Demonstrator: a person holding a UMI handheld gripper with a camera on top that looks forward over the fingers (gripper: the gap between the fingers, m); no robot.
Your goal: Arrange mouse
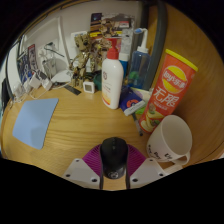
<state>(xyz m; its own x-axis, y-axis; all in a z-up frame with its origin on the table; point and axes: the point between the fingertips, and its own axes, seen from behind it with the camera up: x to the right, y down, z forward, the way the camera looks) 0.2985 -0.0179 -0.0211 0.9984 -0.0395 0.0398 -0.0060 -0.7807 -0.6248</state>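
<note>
Gripper view: on the round wooden table [70, 125], a white mug [170, 140] stands just right of the tongs [113, 172], its inside hidden. Behind it leans a red-and-yellow chip canister [167, 88], with a white lotion bottle [113, 78] to its left. A flat blue mouse pad [36, 122] lies well to the left. The tongs clamp a dark, rounded mouse [114, 156] between their magenta pads [96, 160].
</note>
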